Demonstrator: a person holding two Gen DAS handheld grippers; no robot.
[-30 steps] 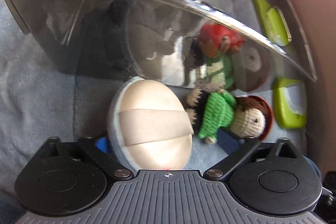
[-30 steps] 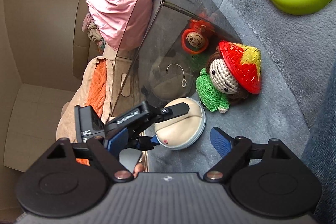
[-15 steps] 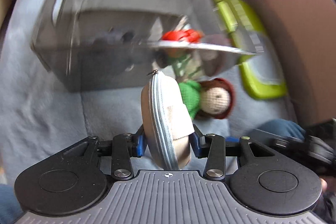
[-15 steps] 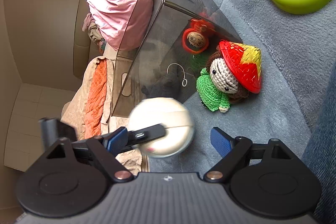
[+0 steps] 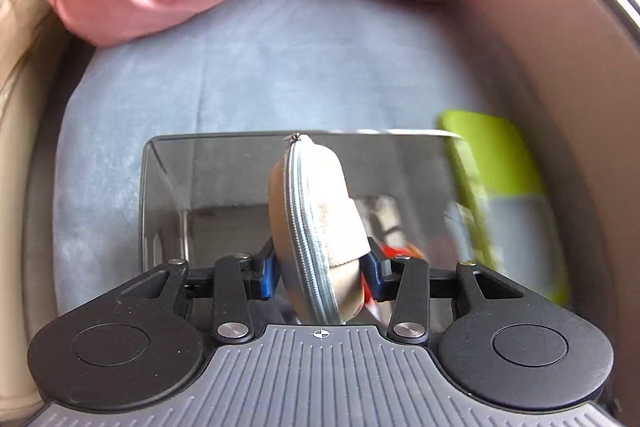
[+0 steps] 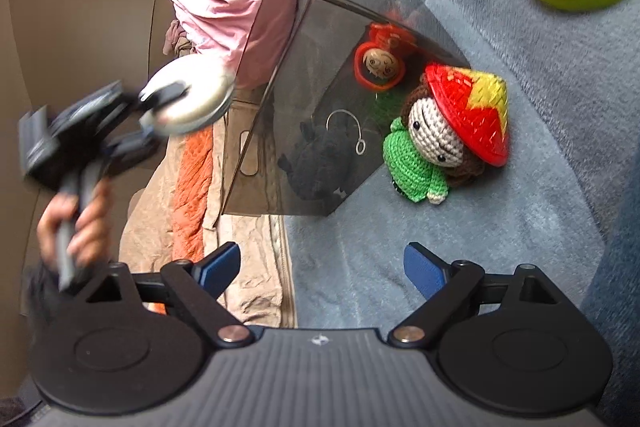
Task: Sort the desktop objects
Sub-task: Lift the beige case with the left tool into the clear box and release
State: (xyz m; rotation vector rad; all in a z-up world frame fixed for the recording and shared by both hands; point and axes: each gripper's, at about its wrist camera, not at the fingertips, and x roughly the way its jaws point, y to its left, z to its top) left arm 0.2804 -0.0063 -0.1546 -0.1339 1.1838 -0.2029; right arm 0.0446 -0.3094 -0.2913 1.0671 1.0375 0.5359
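Pouch [image 5: 316, 227] lifted above bin [image 5: 168, 187]; bin interior blurred.

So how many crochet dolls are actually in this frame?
1. The doll with the red hat lies on the blue blanket, right against the dark bin. The second face on the bin wall is its reflection. Others may be hidden inside the bin.
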